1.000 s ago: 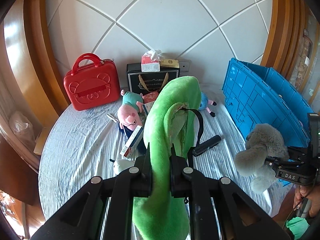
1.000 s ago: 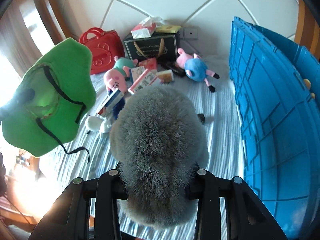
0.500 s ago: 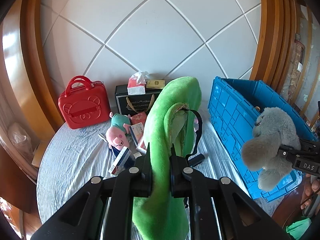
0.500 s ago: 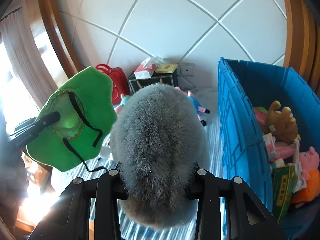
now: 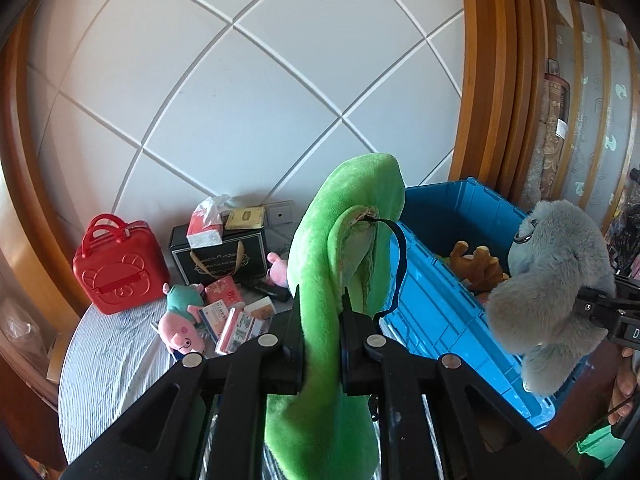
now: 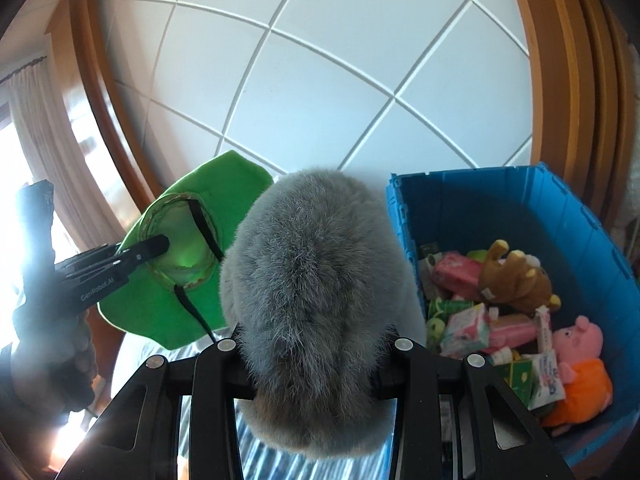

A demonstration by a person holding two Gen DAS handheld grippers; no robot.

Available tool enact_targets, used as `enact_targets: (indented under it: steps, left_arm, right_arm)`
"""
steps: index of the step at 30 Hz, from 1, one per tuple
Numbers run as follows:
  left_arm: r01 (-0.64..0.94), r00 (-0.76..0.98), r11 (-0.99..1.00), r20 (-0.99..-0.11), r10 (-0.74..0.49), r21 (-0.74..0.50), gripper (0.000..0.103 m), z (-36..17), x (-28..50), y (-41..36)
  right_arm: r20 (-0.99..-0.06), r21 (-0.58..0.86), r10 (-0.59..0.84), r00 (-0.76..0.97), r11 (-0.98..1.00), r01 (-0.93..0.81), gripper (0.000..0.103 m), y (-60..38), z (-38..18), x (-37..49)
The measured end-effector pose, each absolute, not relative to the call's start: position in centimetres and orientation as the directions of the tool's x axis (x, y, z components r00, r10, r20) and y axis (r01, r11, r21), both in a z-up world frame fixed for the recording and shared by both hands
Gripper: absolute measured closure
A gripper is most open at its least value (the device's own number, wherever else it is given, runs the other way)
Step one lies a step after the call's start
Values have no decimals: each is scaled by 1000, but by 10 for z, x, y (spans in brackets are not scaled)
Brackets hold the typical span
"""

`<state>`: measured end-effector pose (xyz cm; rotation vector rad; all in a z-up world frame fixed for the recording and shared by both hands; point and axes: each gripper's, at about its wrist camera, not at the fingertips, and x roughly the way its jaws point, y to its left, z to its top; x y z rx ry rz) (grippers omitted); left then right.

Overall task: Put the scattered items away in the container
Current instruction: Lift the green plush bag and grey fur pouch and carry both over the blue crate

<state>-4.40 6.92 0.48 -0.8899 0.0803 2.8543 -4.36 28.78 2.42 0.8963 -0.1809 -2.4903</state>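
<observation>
My left gripper (image 5: 322, 312) is shut on a green plush hat (image 5: 352, 208) with a black strap, held high above the table; the hat also shows in the right wrist view (image 6: 192, 300). My right gripper (image 6: 316, 344) is shut on a grey furry plush toy (image 6: 316, 292), held up beside the left rim of the blue crate (image 6: 568, 208). In the left wrist view the grey toy (image 5: 548, 280) hangs over the near end of the crate (image 5: 432, 300). The crate holds several plush toys and packets, among them a pink pig plush (image 6: 580, 364) and a brown plush (image 6: 516, 276).
On the striped tablecloth (image 5: 108, 364) lie a pink-and-teal pig plush (image 5: 180, 316), several small boxes (image 5: 236, 320), a red case (image 5: 116, 268) and a black gift bag (image 5: 224, 256) with a tissue pack. A white panelled wall stands behind, wooden frames at the sides.
Both grippers have risen with their plush items, so the table looks lower and farther. The right gripper has moved toward the crate, whose inside has come into view.
</observation>
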Motion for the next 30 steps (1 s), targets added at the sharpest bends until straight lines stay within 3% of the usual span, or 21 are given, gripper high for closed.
enact_targets:
  steps: [15,30]
  left_arm:
    - [-355,-789,-935,-544,284,26,91,29,-91,199]
    - [-504,-716,-863,-578,392,39,91,27,-139,314]
  right_arm:
    - [-556,296,-365,-746,-926,233,67,387,24,-54]
    - [-595,303,-230,-770,-952,51,67,472,8,-64]
